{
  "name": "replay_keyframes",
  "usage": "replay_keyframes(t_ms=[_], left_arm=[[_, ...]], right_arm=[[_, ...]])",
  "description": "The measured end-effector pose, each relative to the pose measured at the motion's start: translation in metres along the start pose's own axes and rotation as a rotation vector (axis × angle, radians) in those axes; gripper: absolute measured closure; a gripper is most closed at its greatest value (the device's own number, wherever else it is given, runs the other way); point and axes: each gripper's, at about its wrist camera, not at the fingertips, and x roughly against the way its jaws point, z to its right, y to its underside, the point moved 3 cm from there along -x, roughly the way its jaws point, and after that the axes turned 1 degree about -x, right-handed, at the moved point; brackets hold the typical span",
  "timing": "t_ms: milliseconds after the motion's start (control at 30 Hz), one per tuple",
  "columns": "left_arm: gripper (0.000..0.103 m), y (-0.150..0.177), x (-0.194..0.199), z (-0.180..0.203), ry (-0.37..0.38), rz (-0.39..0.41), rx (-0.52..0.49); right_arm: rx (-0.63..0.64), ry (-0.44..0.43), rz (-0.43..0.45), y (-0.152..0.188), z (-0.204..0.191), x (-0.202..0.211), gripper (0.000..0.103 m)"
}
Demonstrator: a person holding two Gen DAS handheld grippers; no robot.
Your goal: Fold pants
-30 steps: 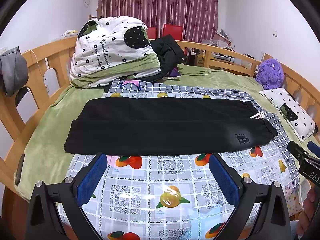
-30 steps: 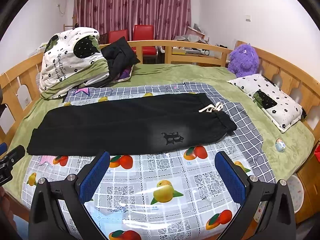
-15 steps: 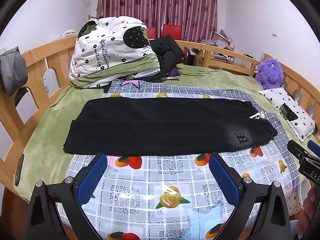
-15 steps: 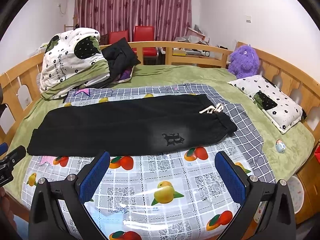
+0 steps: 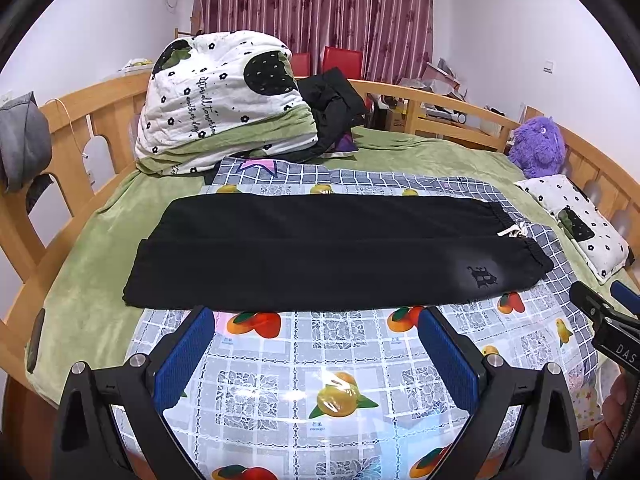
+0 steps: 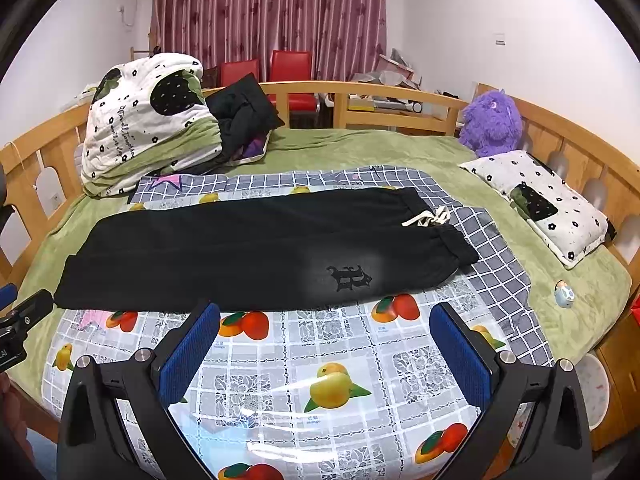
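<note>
Where pants (image 5: 320,256) lie: fruit-print cloth (image 5: 332,360) (wood-railed bed (image 5: 440,98)).

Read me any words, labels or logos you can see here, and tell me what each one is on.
"DAS": white letters on the right hand-held gripper, cut off at the picture's edge.
Cursive black script on the white quilt: too distorted to read.
Embroidered gothic emblem on the black pants: letters not legible.
Small print under the fruit on the tablecloth: too small to read.
</note>
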Motion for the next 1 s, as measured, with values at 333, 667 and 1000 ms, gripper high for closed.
replay_keyframes(t_ms=[333, 667, 1000], left_arm=[[0.0, -0.002, -0.013, 0.008, -0.003, -0.006, -0.018], [0.0, -0.002, -0.041, 0.004, 0.01, -0.041, -0.008], [0.002, 0.001, -0.096, -0.007, 0.021, -0.133, 0.045]], right_arm=[[0.023, -0.004, 0.024, 0.002, -0.007, -0.012, 0.0], [0.006, -0.023, 0.004, 0.005, -0.009, -0.056, 0.001], [0.039, -0.002, -0.041, 0.01, -0.01, -0.101, 0.009]])
